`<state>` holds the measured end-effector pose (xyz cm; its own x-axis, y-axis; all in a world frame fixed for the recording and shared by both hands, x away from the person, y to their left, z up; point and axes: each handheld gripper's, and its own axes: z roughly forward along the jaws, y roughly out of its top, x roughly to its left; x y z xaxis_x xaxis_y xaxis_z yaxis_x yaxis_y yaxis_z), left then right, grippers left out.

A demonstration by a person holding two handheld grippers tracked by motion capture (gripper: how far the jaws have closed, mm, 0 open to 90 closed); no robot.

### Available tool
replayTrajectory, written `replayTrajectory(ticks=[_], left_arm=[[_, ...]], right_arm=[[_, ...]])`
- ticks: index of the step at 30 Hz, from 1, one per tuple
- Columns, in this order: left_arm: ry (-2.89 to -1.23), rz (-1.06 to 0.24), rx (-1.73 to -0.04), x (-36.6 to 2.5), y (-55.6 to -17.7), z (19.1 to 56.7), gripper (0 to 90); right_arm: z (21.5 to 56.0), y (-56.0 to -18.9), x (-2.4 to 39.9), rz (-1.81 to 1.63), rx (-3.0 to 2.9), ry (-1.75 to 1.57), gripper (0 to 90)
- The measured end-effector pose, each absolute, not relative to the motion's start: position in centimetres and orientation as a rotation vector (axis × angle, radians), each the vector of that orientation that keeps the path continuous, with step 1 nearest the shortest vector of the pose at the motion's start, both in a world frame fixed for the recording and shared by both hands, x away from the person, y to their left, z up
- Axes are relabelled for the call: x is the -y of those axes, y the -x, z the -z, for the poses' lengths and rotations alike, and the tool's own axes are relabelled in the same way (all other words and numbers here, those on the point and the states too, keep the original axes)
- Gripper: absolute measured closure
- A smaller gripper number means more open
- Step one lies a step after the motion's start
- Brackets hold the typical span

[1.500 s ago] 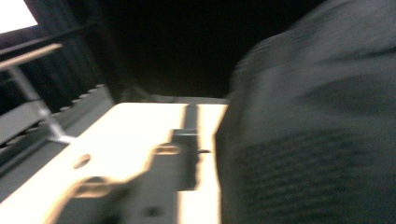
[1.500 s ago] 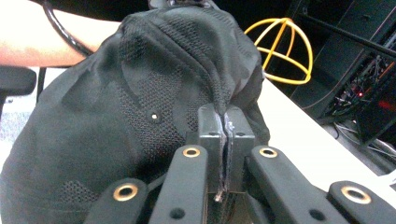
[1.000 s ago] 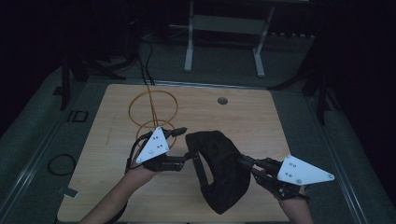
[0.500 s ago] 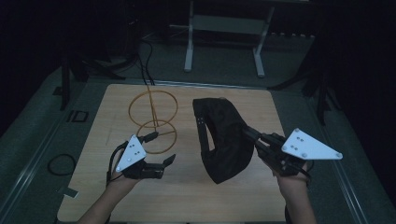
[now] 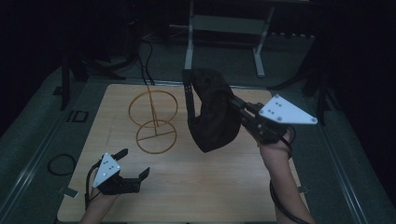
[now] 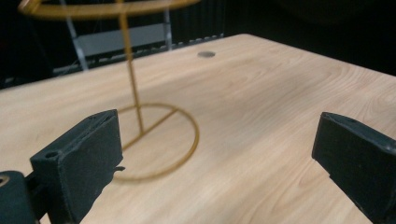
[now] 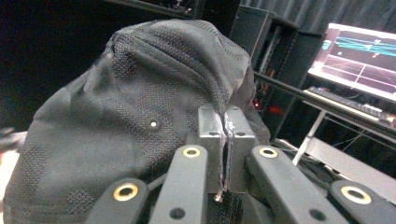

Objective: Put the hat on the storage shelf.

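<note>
A black mesh cap (image 5: 211, 112) hangs in the air over the middle right of the wooden table (image 5: 210, 186), with my right gripper (image 5: 237, 106) shut on its edge. In the right gripper view the two jaws of the right gripper (image 7: 225, 135) press together on the fabric of the cap (image 7: 126, 116). A gold wire stand (image 5: 153, 119) with two rings stands left of the cap. My left gripper (image 5: 133, 162) is open and holds nothing, low at the front left. The left gripper (image 6: 219, 158) faces the stand's base ring (image 6: 161, 140) from a short way off.
A round grommet (image 6: 206, 54) sits in the tabletop near its far edge. A grey metal frame (image 5: 224, 23) stands behind the table. A cable loop (image 5: 60, 164) lies on the floor at the left. A lit monitor (image 7: 359, 56) is beyond the cap.
The left gripper let go of the cap and drew back to the front left, open. The right gripper lifted the cap off the table, up and toward the back.
</note>
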<state>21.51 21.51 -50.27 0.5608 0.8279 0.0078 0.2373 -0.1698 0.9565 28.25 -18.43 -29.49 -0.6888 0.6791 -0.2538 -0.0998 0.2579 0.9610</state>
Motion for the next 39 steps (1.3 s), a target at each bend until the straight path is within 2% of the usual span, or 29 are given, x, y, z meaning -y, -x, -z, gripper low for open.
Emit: replayTrajectory(ticks=[4, 6, 14, 18, 27, 39], left_arm=[[-1.687, -0.651, -0.963, -23.3, -20.2, 52.3, 2.2], [-1.696, -0.681, -0.974, -23.7, -19.7, 53.2, 2.2], [-1.732, -0.719, -0.985, -24.4, -19.2, 54.3, 2.2], [-1.708, -0.706, -0.994, -24.9, -19.2, 54.4, 2.3], [-1.691, -0.704, -1.0, -25.6, -19.5, 54.7, 2.3], [-1.688, -0.687, -1.001, -25.7, -19.7, 55.0, 2.3]], right_arm=[[28.4, -30.3, 16.3, -1.497, -1.881, -0.536, 87.9], [28.1, -31.1, 15.2, -1.483, -1.889, -0.535, 87.9], [28.0, -33.7, 10.7, -1.413, -1.965, -0.525, 87.9], [28.9, -35.4, 7.6, -1.388, -2.052, -0.525, 87.8], [30.3, -37.6, 3.5, -1.319, -2.183, -0.498, 87.8], [32.4, -39.4, 0.3, -1.282, -2.294, -0.522, 87.6]])
